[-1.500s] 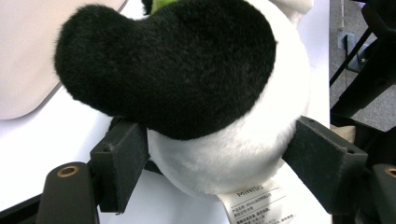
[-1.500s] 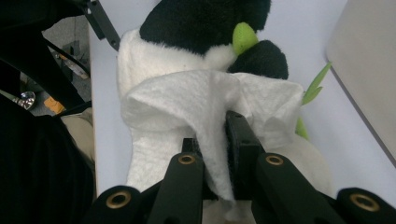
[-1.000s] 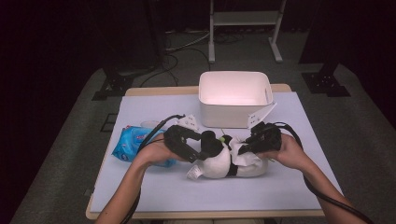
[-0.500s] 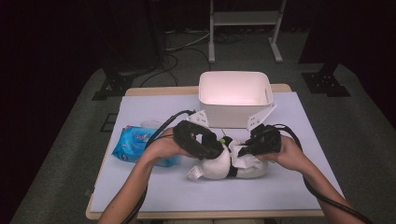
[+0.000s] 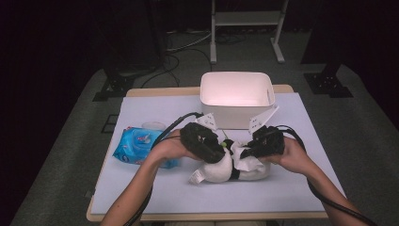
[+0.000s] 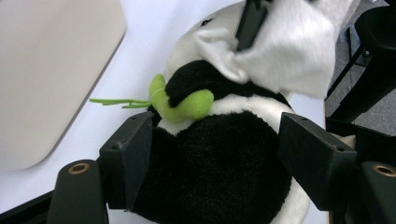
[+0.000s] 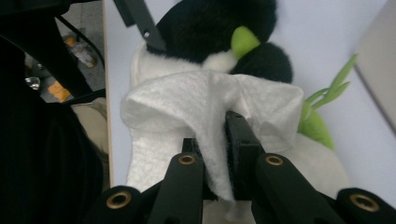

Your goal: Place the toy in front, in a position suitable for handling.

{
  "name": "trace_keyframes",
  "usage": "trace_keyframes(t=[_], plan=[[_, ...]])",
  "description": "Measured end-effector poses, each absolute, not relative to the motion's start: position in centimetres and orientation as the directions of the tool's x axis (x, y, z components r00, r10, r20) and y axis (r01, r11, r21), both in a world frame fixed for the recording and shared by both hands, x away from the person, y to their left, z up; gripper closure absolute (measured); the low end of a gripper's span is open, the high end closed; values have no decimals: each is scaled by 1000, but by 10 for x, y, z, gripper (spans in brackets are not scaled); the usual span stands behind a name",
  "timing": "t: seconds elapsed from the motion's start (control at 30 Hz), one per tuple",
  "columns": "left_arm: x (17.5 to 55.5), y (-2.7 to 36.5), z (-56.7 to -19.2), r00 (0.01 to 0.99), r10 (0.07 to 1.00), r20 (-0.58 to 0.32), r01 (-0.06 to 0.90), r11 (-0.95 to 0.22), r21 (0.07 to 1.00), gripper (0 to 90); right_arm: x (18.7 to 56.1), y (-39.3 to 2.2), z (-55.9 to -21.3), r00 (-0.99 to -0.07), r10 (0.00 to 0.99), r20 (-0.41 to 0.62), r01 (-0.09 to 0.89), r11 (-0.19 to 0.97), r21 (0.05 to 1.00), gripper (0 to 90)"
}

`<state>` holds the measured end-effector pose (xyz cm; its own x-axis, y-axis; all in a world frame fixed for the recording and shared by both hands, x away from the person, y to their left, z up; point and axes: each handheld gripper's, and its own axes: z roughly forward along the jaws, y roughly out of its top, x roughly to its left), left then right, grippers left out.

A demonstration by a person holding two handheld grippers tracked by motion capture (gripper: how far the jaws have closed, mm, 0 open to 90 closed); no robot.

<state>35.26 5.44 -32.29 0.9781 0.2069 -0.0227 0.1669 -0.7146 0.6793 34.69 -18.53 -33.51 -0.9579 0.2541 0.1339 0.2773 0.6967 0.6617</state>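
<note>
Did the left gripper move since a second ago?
Yes. The left gripper has slid rightwards, onto the panda toy, in front of the white tub; its jaws have just been closing around the toy.

Left claw [image 5: 217, 149] jaws spread and just closing a little; right claw [image 5: 245, 151] clamped shut.
</note>
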Motion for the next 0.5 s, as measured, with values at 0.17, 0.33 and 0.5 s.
trace_keyframes(t=[0.17,0.33,0.5], plan=[[348,55,-325,982,188,-33,161,-717,678,269,351,-192,-322,-955,282,92,268,687,675,839],[344,55,-324,984,173,-28,146,-722,676,269,358,-203,-323,-945,311,105,300,687,662,838],[343,52,-321,985,168,-32,145,-722,677,269,354,-201,-335,-945,298,133,309,688,656,838]])
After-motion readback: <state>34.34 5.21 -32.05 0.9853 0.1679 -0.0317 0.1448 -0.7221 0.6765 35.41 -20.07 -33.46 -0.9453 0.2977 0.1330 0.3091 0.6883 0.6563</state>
